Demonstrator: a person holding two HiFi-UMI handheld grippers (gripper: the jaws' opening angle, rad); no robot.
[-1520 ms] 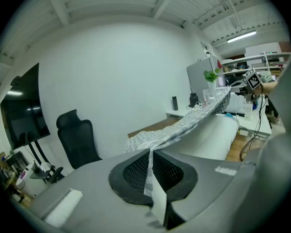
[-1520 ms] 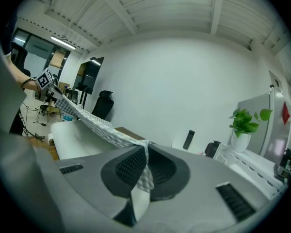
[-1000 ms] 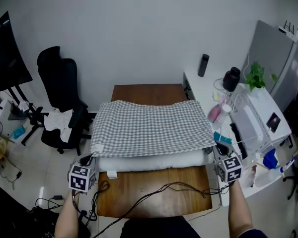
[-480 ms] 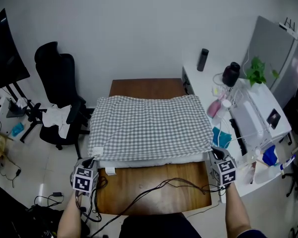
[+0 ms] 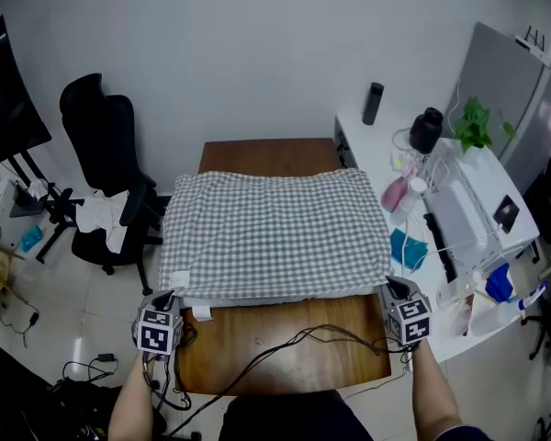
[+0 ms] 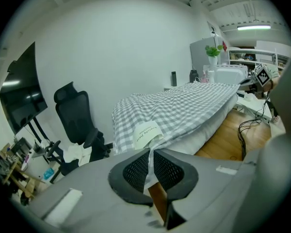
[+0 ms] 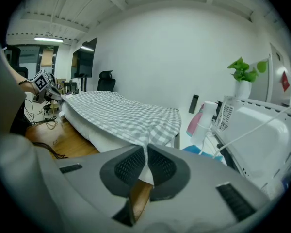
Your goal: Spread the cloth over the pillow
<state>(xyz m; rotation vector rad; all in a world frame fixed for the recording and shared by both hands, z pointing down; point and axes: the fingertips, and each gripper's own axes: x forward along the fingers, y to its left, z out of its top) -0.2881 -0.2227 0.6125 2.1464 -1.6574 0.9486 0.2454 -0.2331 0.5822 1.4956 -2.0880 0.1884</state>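
Observation:
A grey-and-white checked cloth (image 5: 275, 232) lies spread over a white pillow (image 5: 285, 298) on the wooden table (image 5: 285, 361). Only a thin strip of pillow shows under the cloth's near edge. My left gripper (image 5: 165, 298) sits at the near left corner, shut on the cloth's corner (image 6: 184, 106) just below its white label (image 6: 146, 134). My right gripper (image 5: 392, 288) is at the near right corner. Its jaws have just been opening, with the cloth's corner (image 7: 116, 113) still pinched in the narrow slit between its pads (image 7: 131, 166). The pillow's side (image 7: 87, 127) shows under the cloth.
Black cables (image 5: 303, 343) trail over the near part of the table. A black office chair (image 5: 106, 145) stands to the left. On the right, a white side desk (image 5: 386, 154) carries a dark bottle (image 5: 373, 104), a plant (image 5: 473, 127) and a white appliance (image 5: 482, 214).
Both grippers have come down at the near corners. The cloth's front edge sank with them and now hides most of the pillow's white front.

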